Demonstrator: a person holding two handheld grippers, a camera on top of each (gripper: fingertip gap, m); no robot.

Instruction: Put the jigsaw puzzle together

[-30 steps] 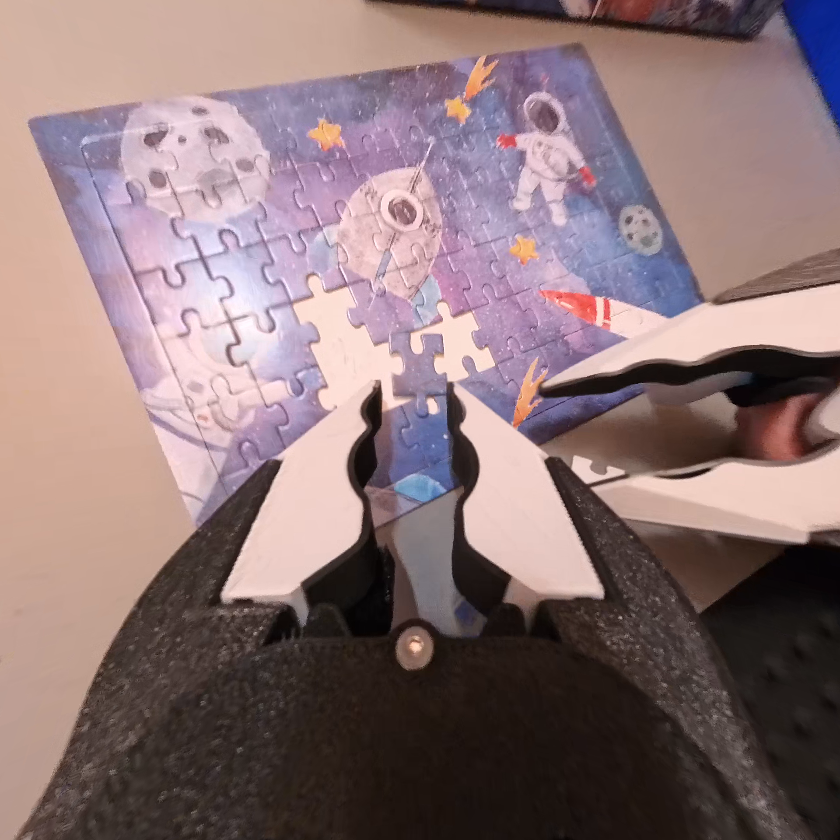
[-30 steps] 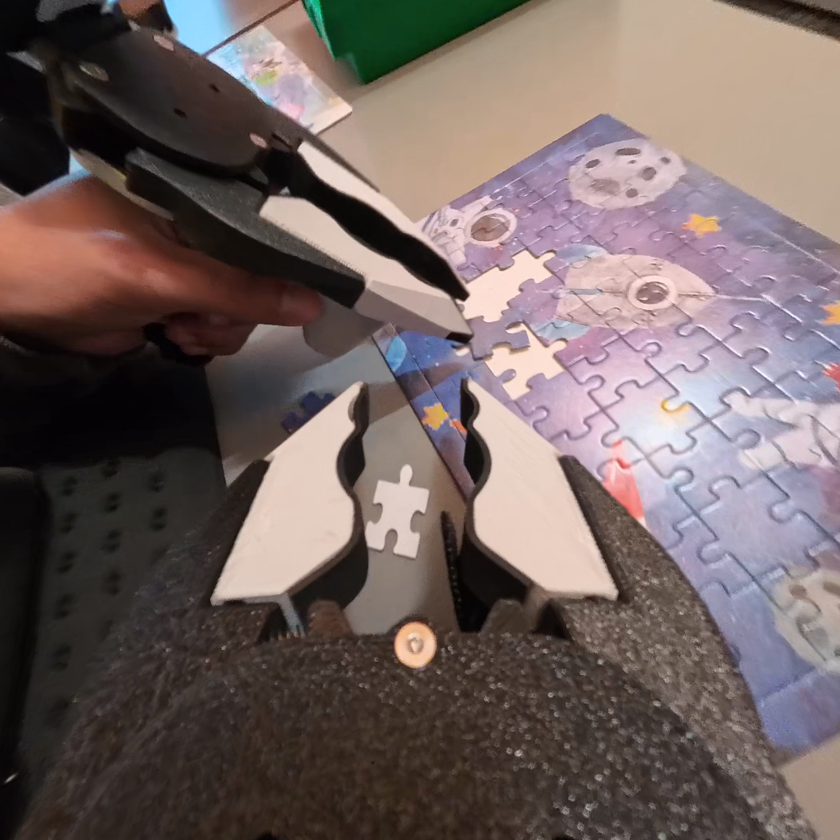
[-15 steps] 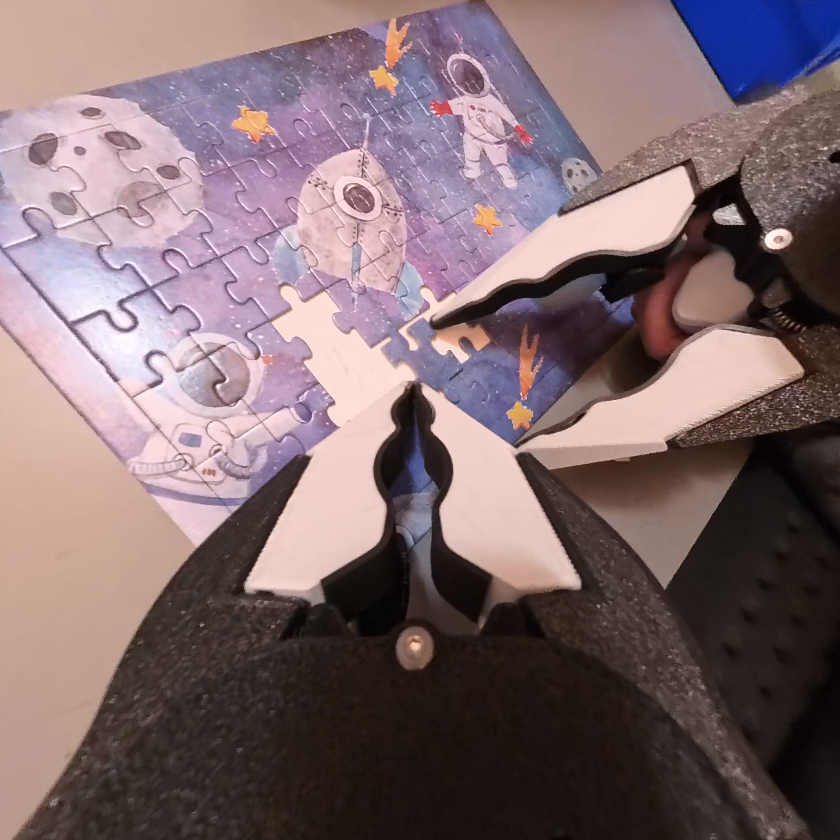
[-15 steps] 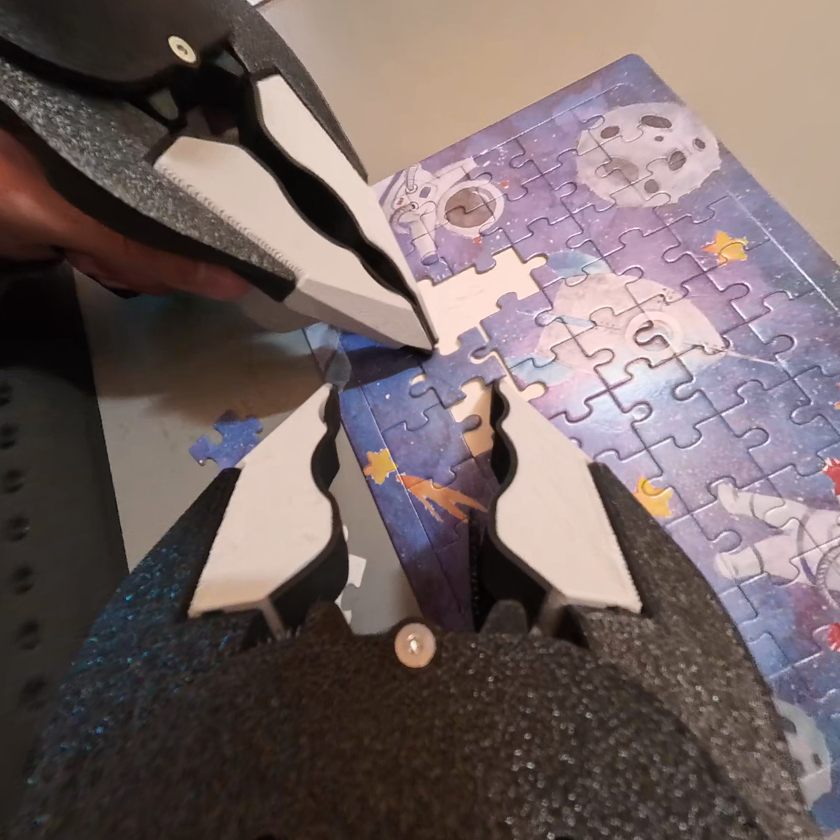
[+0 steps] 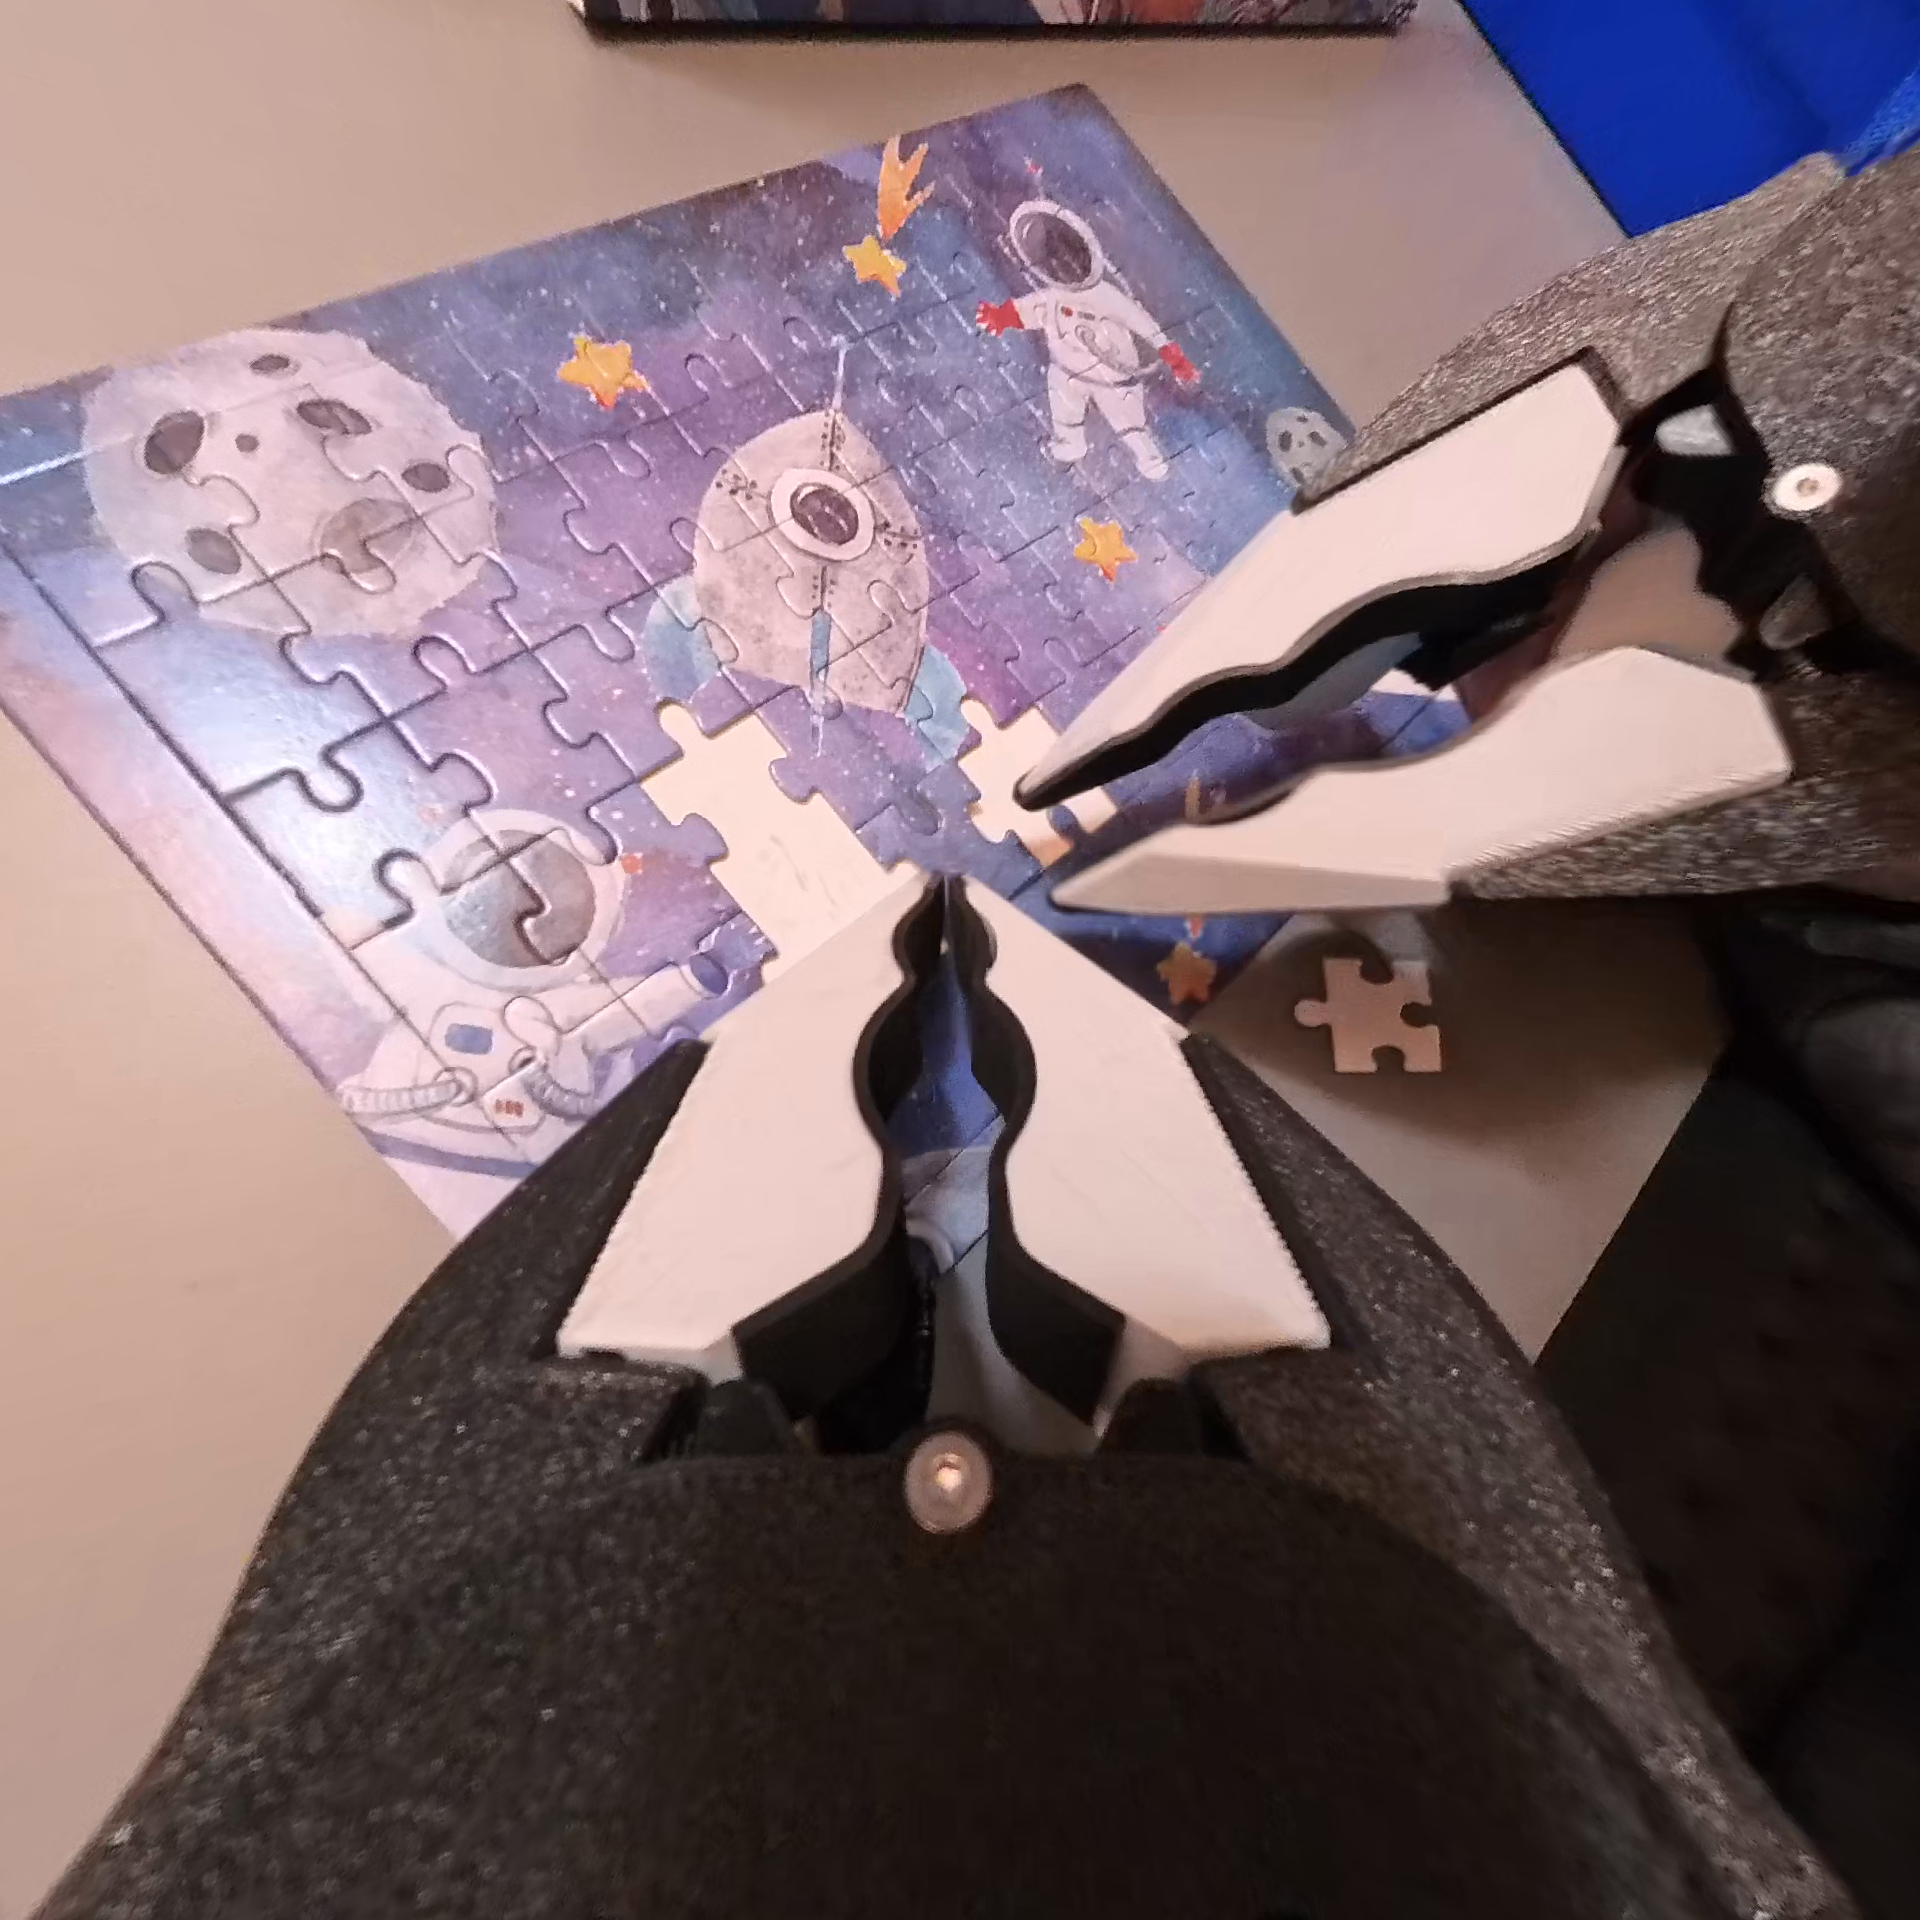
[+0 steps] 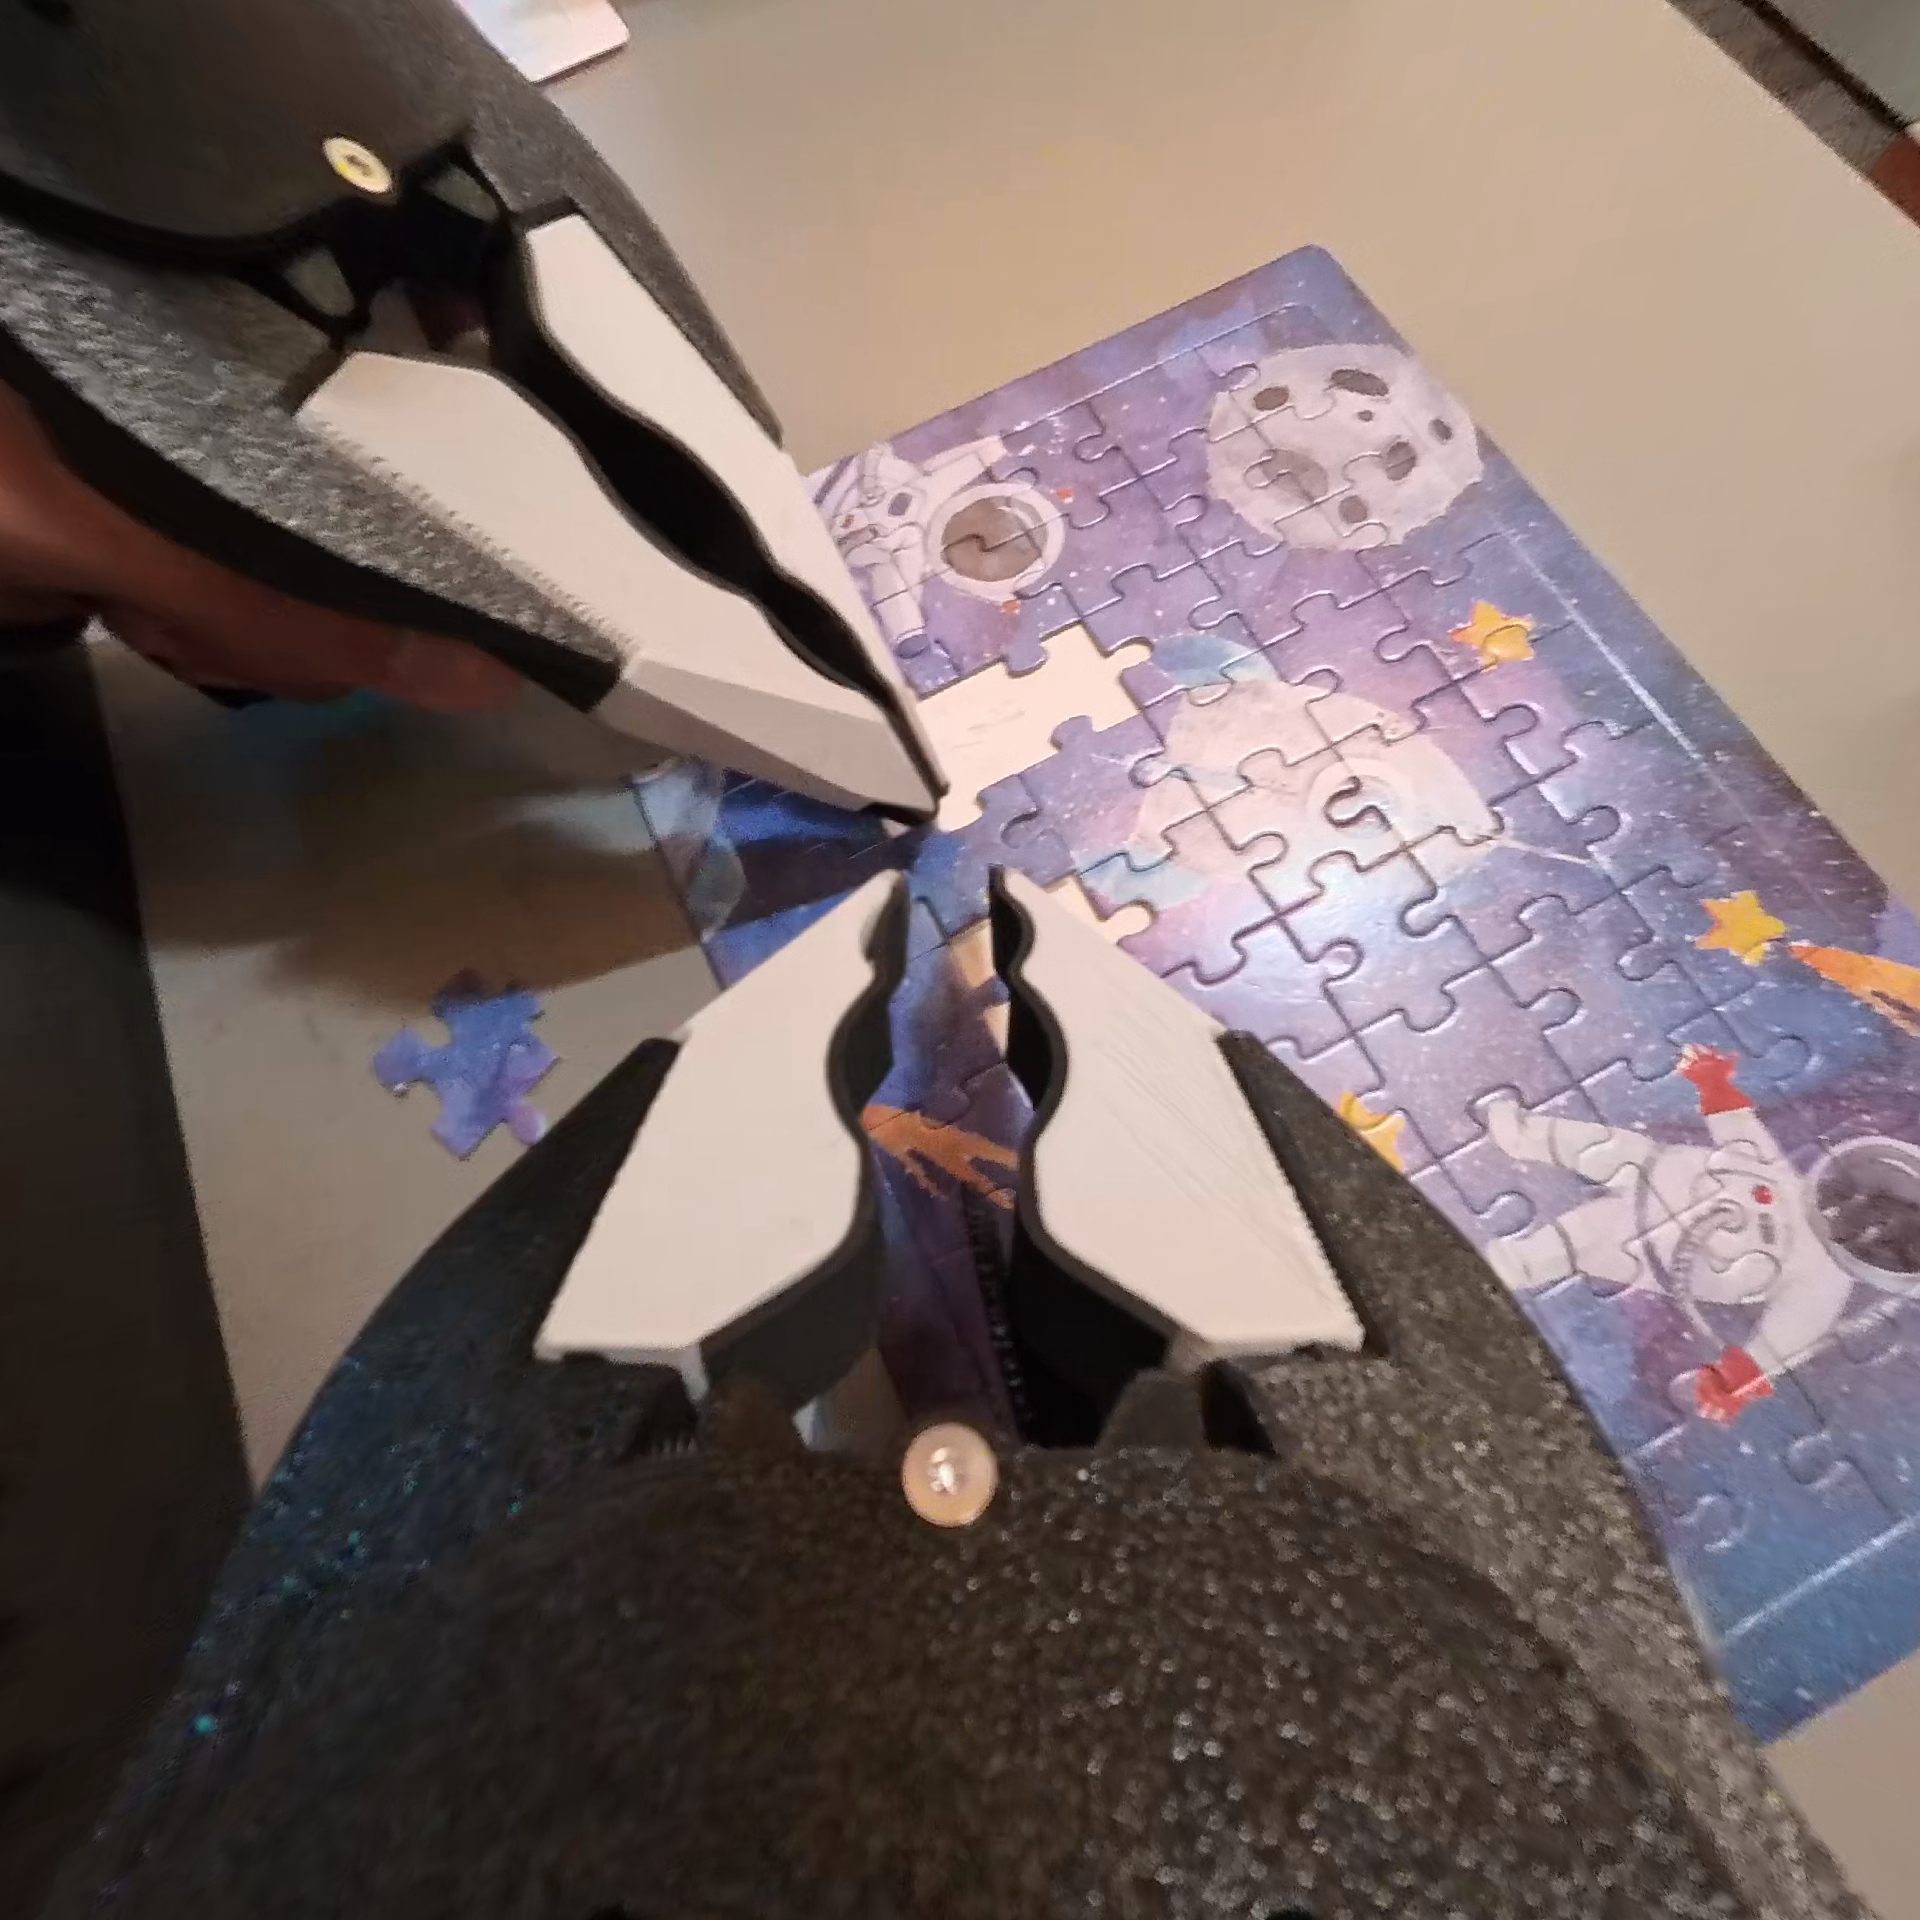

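Observation:
The space-themed jigsaw puzzle (image 5: 520,582) lies flat on the beige table, also in the right wrist view (image 6: 1455,831). It has two white gaps, a larger one (image 5: 748,821) and a smaller one (image 5: 1003,774). My left gripper (image 5: 945,883) is shut, with nothing visible between the tips, which rest on the puzzle between the gaps. My right gripper (image 6: 948,888) is narrowly open and empty over the smaller gap (image 6: 1091,904), its tips close to the left gripper (image 6: 920,808). A face-down white piece (image 5: 1366,1013) and a blue piece (image 6: 468,1049) lie loose beside the puzzle.
A dark box edge (image 5: 987,16) lies beyond the puzzle and a blue object (image 5: 1662,104) is at the far right. A black dotted mat (image 5: 1766,1351) borders the table's near side. A person's hand (image 6: 312,665) holds the left gripper. The grippers are tip to tip, or close to it.
My left gripper closed from open and its tips came down on the puzzle. My right gripper moved from the loose white piece onto the puzzle's edge and its jaws narrowed.

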